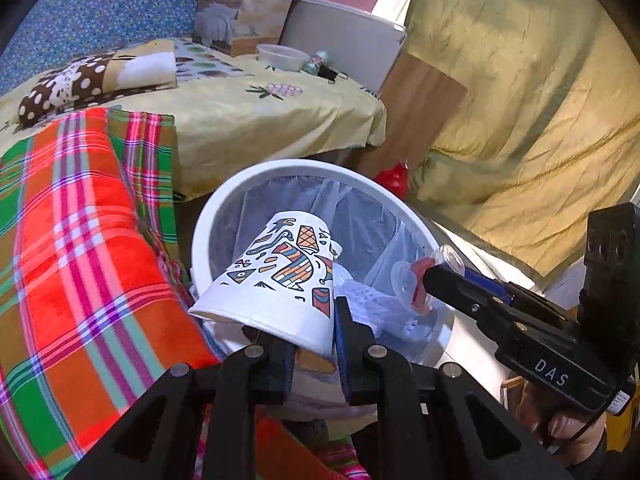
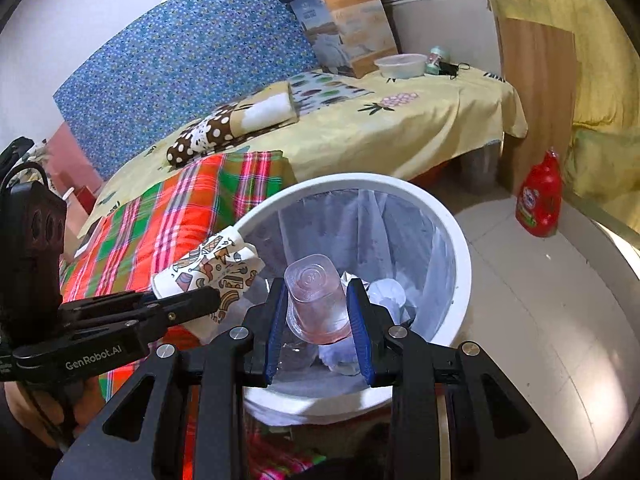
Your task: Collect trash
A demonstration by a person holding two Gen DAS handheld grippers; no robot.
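A white trash bin (image 1: 208,216) with a clear liner stands on the floor beside the bed; it also shows in the right wrist view (image 2: 460,248). My left gripper (image 1: 314,344) is shut on a patterned paper cup (image 1: 280,272), held tilted over the bin's near rim; the cup also shows in the right wrist view (image 2: 208,268). My right gripper (image 2: 318,320) is shut on a clear plastic cup (image 2: 316,300), held upside down over the bin's opening; it also shows in the left wrist view (image 1: 412,280). Crumpled white trash (image 2: 388,296) lies in the bin.
A bed with a plaid blanket (image 1: 80,240) and a yellow sheet (image 2: 400,128) lies left of the bin. A red detergent bottle (image 2: 540,200) stands on the tiled floor by a wooden board (image 2: 536,92). A plastic bowl (image 2: 400,65) and a box (image 2: 348,24) sit on the bed's far end.
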